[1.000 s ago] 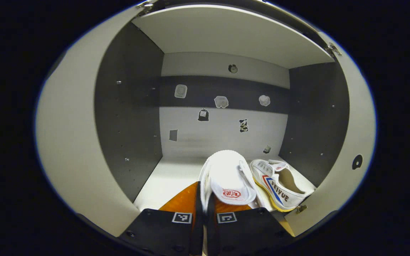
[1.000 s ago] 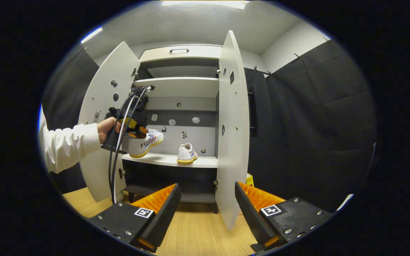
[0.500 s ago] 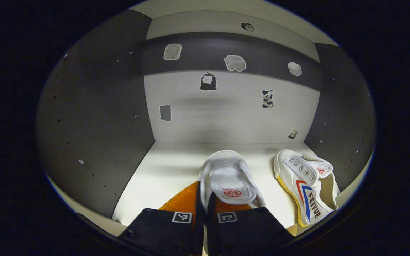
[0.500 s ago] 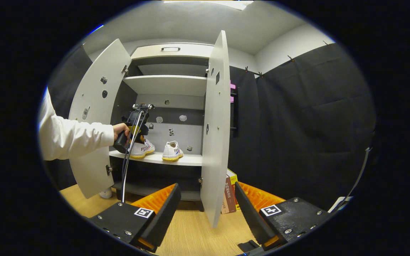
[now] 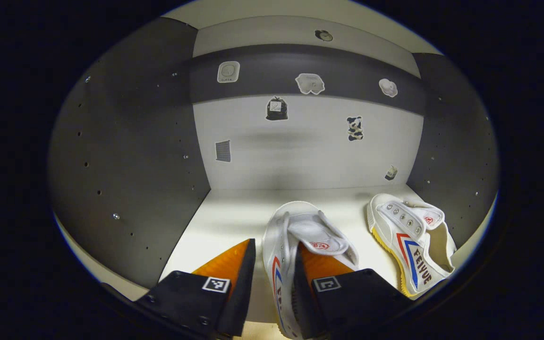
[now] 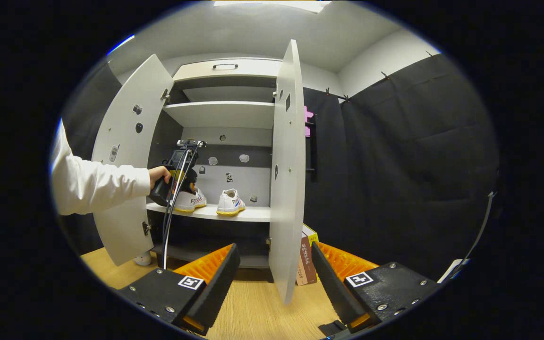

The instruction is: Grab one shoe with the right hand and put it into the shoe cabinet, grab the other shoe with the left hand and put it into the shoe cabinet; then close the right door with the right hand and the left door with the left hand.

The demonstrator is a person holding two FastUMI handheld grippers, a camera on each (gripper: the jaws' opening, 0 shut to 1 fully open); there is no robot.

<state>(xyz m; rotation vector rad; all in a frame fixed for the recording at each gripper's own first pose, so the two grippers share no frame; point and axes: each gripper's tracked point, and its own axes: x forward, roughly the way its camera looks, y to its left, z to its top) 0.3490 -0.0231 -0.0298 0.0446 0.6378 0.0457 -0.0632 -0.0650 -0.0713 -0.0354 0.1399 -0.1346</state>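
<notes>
So, closest up in the left gripper view, the left gripper point(image 5: 272, 278) is seen parted, its fingers spread either side of the left shoe's point(image 5: 300, 245) heel wall; one finger sits inside the shoe opening, the other outside with a visible gap, so the shoe is not pinched. That shoe is set down on the cabinet shelf point(image 5: 225, 217), toe toward the back panel point(image 5: 300, 151). Just right of the left shoe, a little apart, the right shoe point(image 5: 411, 236) is laid on the same shelf, tipped a bit on its side near the right inner wall. Stickers are stuck on the back panel beyond both shoes.

Over in the right gripper view, the right gripper point(image 6: 272, 278) is held wide apart with nothing between the fingers, low over the wooden floor point(image 6: 253, 311) in front of the shoe cabinet point(image 6: 225, 141). Further off, a white sleeve point(image 6: 92, 184) and hand point(image 6: 158, 174) are seen reaching to the shelf. Both doors, left door point(image 6: 125, 160) and right door point(image 6: 288, 165), are swung open. Some books point(image 6: 306, 257) are leaned by the cabinet's right foot.
</notes>
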